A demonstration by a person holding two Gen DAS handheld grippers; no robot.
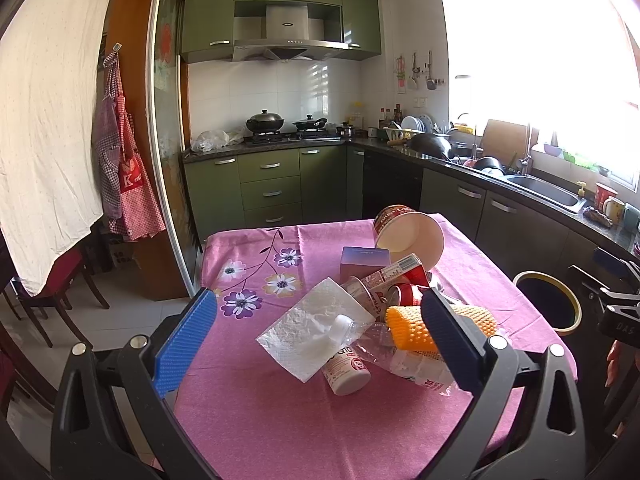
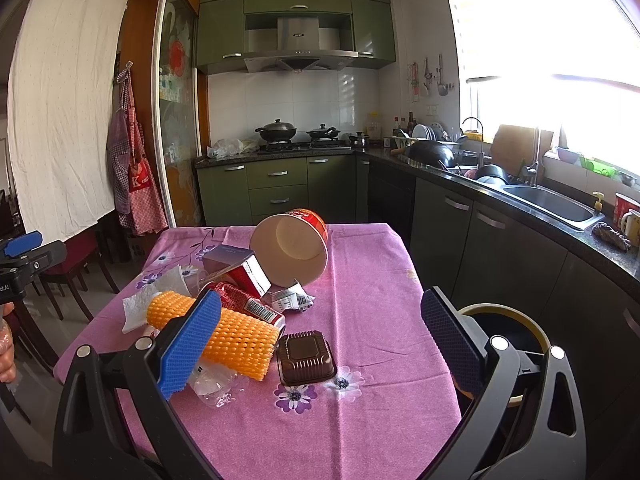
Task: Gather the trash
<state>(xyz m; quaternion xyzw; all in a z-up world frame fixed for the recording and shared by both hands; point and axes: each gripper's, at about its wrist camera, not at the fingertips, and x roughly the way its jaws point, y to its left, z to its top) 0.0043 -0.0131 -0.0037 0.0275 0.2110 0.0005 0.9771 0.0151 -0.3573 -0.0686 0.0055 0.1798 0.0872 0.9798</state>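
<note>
Trash sits heaped mid-frame on the pink floral worktop (image 1: 280,420): one tipped paper bowl (image 2: 294,250), one knobbly orange foam sleeve (image 2: 236,338), one ribbed brown plastic tray (image 2: 306,358), one white tissue (image 1: 316,330), one small white bottle (image 1: 346,368) (crumpled clear plastic beside it). Left tongs (image 1: 320,342) and right tongs (image 2: 320,344) both gape wide, holding nothing.

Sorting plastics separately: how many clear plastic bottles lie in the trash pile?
1: a crushed clear bottle at the pile's near edge, under the orange foam net. More may be hidden beneath the pile.
</note>
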